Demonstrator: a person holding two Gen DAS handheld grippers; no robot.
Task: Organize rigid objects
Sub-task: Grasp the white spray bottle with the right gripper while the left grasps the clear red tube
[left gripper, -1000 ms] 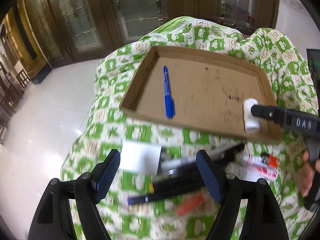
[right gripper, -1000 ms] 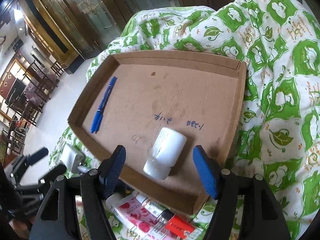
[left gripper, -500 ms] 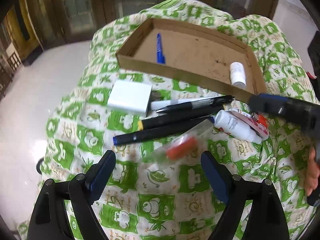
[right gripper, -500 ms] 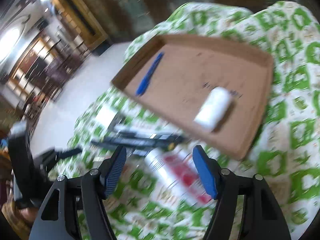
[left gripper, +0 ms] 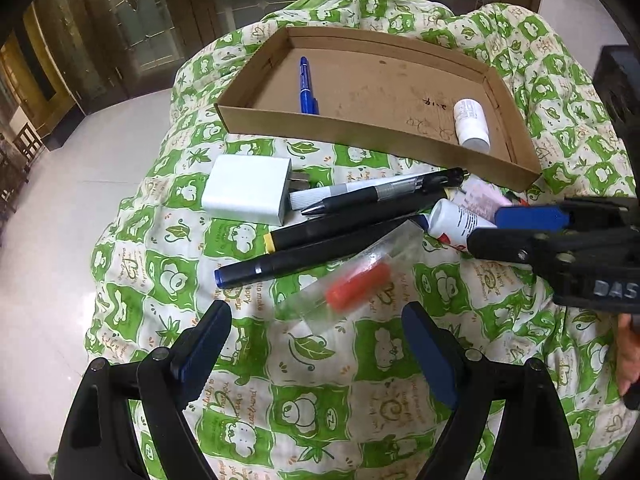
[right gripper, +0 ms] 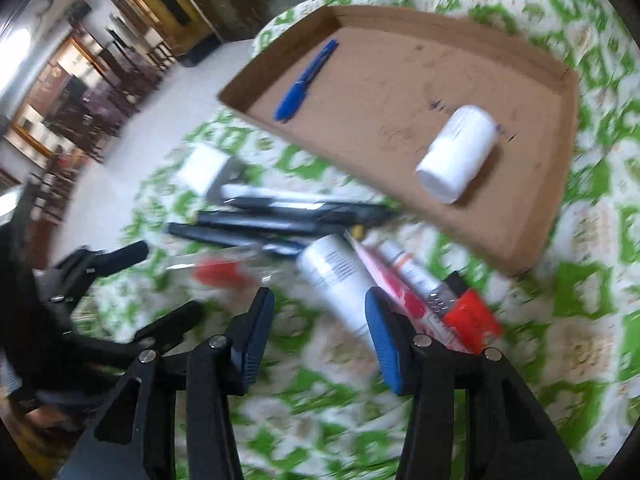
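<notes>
A shallow cardboard tray (left gripper: 372, 136) lies on the green patterned cloth and holds a blue pen (left gripper: 307, 88) and a white bottle (left gripper: 471, 124). In front of it lie a white charger (left gripper: 246, 190), black pens and markers (left gripper: 340, 228), a clear tube with a red insert (left gripper: 352, 284), a white tube (right gripper: 340, 280) and a pink tube (right gripper: 416, 280). My left gripper (left gripper: 316, 312) hangs open just short of the clear tube, touching nothing. The jaws of my right gripper (right gripper: 320, 300) are closing with the white tube's end between them; the pads are not visibly pressing on it.
The cloth-covered surface drops off to a pale tiled floor (left gripper: 60, 200) on the left. Wooden glass-paned doors (left gripper: 160, 20) stand behind the tray. A small red and black object (right gripper: 472, 316) lies beside the pink tube. A hand (left gripper: 628, 352) shows at the right edge.
Both grippers pulled back from the tray to the loose items in front of it. The right gripper left the white bottle lying in the tray, and its jaws narrowed around the white tube.
</notes>
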